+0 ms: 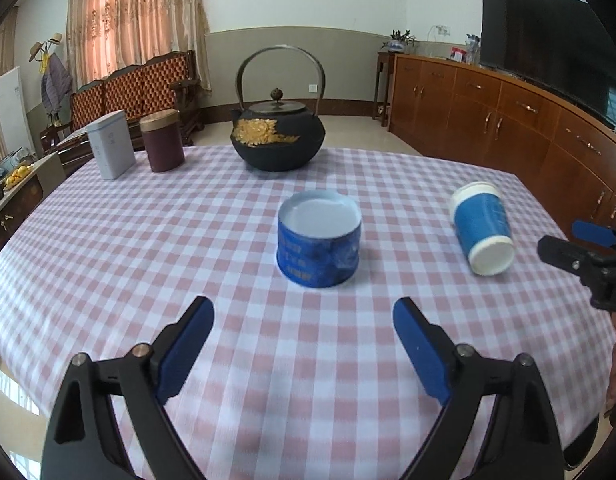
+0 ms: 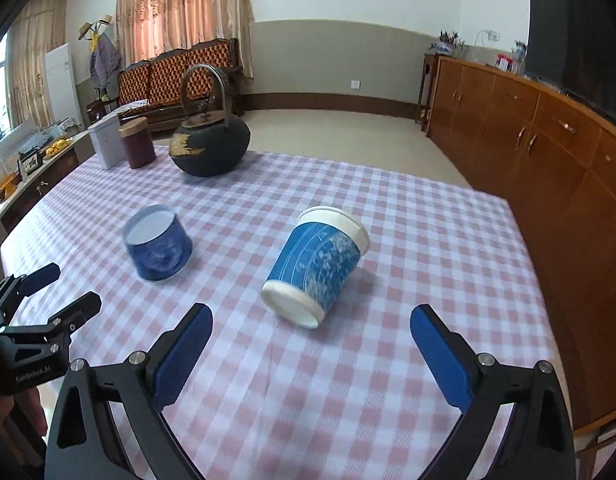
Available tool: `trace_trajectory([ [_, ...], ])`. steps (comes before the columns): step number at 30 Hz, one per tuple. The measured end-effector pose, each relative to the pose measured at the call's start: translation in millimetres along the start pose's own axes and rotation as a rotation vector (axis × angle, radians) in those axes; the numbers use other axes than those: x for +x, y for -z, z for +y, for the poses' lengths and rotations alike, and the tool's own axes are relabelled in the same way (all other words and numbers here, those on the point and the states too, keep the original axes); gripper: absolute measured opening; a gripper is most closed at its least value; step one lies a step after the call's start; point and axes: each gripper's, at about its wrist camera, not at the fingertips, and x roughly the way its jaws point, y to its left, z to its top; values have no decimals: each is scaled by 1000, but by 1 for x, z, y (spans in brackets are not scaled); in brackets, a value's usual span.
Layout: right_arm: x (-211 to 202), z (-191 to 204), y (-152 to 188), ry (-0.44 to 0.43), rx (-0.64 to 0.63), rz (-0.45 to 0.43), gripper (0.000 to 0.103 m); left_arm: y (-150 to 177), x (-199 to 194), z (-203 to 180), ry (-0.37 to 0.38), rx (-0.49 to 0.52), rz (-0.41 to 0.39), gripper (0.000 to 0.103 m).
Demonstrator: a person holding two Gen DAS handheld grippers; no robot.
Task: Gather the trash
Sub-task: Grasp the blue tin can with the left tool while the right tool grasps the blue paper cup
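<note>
Approach phase: both tools spread wide, nothing between the pads. Left tool (image 1: 304, 320) lines up on the short blue cup (image 1: 319, 238), upright at its 12 o'clock, well apart. Right tool (image 2: 311, 326) has the tipped blue cup (image 2: 316, 266) just ahead at 12, base toward it. Straddle each cup's wall squarely on the worktop (image 1: 148, 248) before closing

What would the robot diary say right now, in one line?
left tool: open, empty | right tool: open, empty | short blue cup: upright | tall blue cup: tipped over
</note>
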Motion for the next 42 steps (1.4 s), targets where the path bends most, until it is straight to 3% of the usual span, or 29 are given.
trace_trajectory([
  [8, 58, -4, -18, -2, 14, 66, 96, -16, 43, -8, 10, 1, 45, 89],
  [15, 93, -6, -29, 3, 4, 110, 77, -33, 70, -5, 20, -30, 72, 84],
  [19, 101, -11, -36, 5, 1, 114, 76, -39, 83, -8, 17, -13, 95, 84],
  [25, 104, -15, -39, 13, 2, 113, 76, -43, 89, -13, 16, -2, 104, 83],
  [27, 105, -17, -39, -7, 13, 122, 73, -43, 88, -14, 24, -1, 101, 76],
  [29, 102, -16, -39, -10, 13, 110, 70, -44, 89, -14, 27, 1, 98, 75],
  [42, 57, -17, -20, 0, -18, 60, 59, -31, 49, -27, 46, 43, 55, 75],
])
